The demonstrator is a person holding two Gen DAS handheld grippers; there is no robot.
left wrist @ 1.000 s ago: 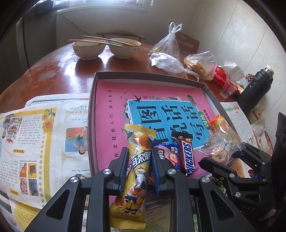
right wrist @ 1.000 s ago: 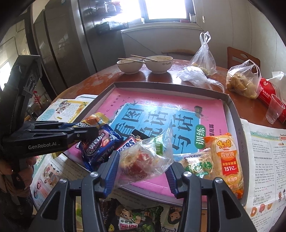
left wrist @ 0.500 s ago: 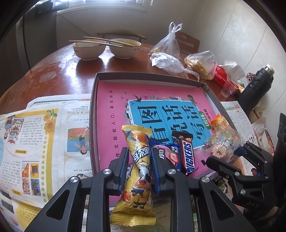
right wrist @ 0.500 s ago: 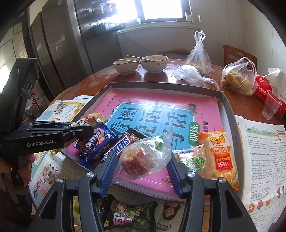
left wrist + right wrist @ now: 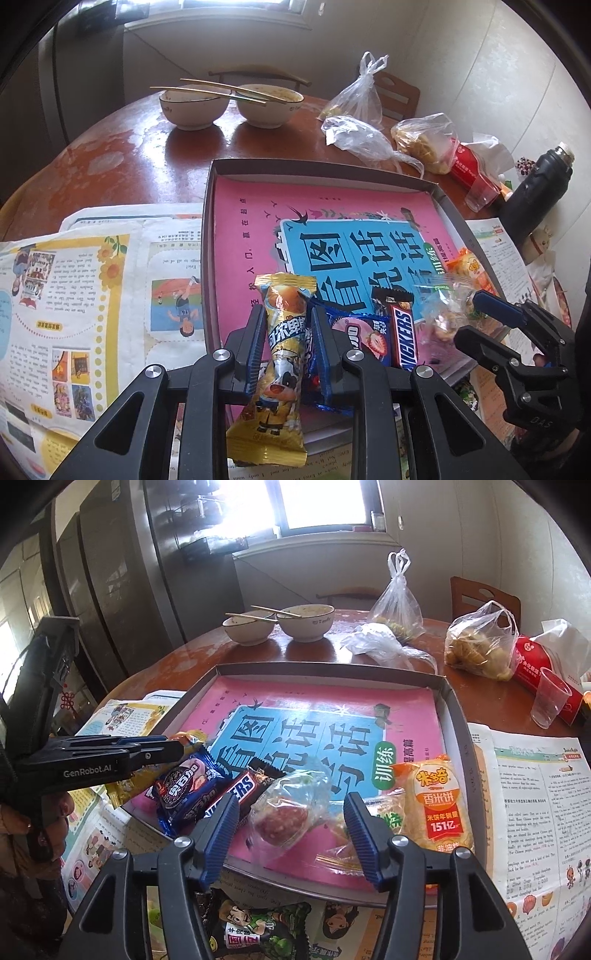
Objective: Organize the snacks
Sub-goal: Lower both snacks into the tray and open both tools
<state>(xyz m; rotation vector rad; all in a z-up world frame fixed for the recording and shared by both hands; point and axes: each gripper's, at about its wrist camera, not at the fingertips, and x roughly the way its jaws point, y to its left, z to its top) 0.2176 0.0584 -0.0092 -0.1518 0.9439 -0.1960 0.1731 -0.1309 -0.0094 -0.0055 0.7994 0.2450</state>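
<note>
My left gripper (image 5: 288, 325) is shut on a yellow snack bar with a cartoon cow (image 5: 280, 354), held over the near edge of a grey tray (image 5: 317, 168) lined with a pink and blue book. My right gripper (image 5: 291, 812) is open around a clear-wrapped red snack (image 5: 284, 819) that lies on the tray, fingers apart from it. On the tray beside it lie a blue Oreo-style pack (image 5: 184, 790), a Snickers bar (image 5: 236, 790) and an orange rice cracker pack (image 5: 436, 801). The right gripper also shows in the left wrist view (image 5: 476, 314).
Two bowls with chopsticks (image 5: 229, 103) stand at the table's far side. Plastic bags (image 5: 476, 642), a plastic cup (image 5: 550, 698) and a black flask (image 5: 535, 188) are at the right. Newspapers (image 5: 74, 280) flank the tray. A green snack pack (image 5: 258, 930) lies under my right gripper.
My right gripper has opened and let go of the clear-wrapped snack, which now rests on the tray. My left gripper still holds the yellow bar, shifted slightly.
</note>
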